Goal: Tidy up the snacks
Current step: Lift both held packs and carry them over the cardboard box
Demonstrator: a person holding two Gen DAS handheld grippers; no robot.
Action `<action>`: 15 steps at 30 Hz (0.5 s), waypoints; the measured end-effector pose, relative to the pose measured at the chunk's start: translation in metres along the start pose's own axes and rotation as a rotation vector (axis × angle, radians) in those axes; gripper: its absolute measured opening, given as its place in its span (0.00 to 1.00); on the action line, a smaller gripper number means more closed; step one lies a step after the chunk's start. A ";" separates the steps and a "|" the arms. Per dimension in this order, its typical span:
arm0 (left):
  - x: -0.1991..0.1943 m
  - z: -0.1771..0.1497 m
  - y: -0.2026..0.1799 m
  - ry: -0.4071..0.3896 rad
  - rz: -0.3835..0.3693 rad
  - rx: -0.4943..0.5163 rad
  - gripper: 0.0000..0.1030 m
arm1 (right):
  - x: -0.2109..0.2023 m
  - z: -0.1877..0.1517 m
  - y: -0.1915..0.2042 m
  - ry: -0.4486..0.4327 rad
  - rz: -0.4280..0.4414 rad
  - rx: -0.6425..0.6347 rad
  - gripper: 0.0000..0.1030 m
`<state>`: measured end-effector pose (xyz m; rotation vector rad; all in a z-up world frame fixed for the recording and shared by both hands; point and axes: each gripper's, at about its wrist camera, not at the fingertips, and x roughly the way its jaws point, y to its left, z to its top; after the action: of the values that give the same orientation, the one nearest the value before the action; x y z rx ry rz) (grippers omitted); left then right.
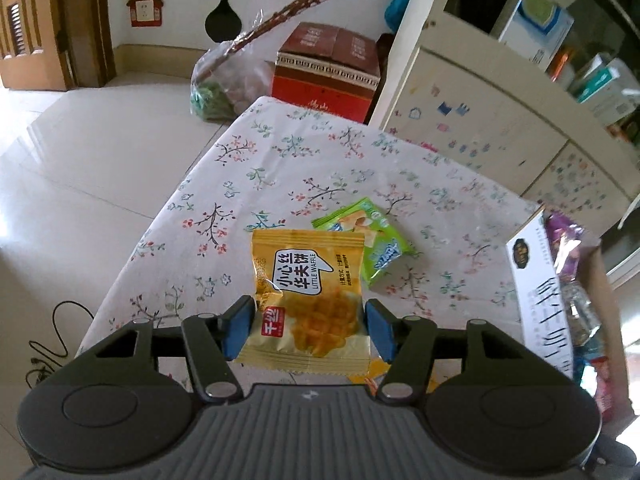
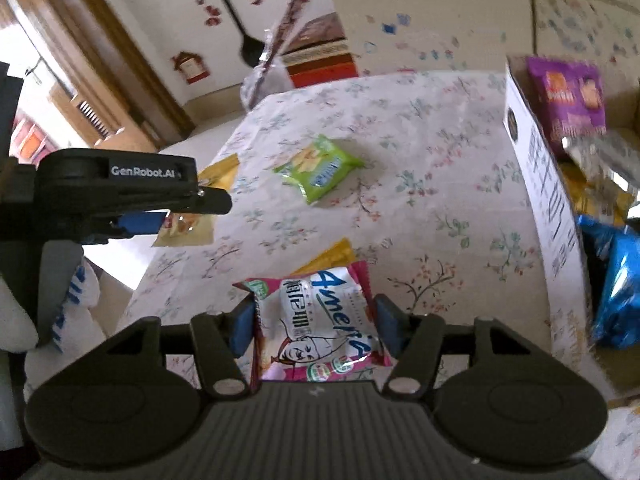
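L gripper (image 1: 306, 326): blue pads clamped on both side edges of yellow waffle pkt (image 1: 310, 296) ("LITTLE WAFFLE"), pkt lifted off the tablecloth; seen side-on in R cam too (image 2: 176, 216).
R gripper (image 2: 316, 330): fingers closed on white/pink snack pkt (image 2: 320, 328), "Ameri.." in blue + cartoon face, held above the cloth.
Green pkt (image 1: 362, 242): flat on floral tablecloth (image 1: 320, 160), mid-table, just beyond the waffle pkt, loose.
2nd yellow pkt (image 2: 334, 258): on cloth, partly hidden under R gripper's pkt.
Box (image 2: 548, 184): white cardboard w/ black print, R edge of table, open top.
In box: purple pkt (image 2: 568, 96), blue pkt (image 2: 616, 280), silver one between, blurry.
Bkgd: red carton (image 1: 326, 70) on floor past the table's far end, white cabinet (image 1: 480, 128) to the R.
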<state>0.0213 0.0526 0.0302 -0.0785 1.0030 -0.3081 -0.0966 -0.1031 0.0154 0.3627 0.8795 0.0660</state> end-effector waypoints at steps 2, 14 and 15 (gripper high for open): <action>-0.004 0.000 0.000 -0.010 -0.010 -0.009 0.64 | -0.007 0.002 0.002 -0.010 0.009 -0.025 0.60; -0.011 0.003 -0.016 -0.064 -0.025 0.010 0.64 | -0.025 0.021 -0.014 -0.126 0.024 0.063 0.60; -0.012 0.003 -0.018 -0.068 -0.025 0.012 0.64 | -0.027 0.023 -0.016 -0.138 0.019 0.068 0.60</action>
<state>0.0140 0.0386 0.0450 -0.0896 0.9329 -0.3321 -0.0975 -0.1297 0.0434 0.4342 0.7433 0.0278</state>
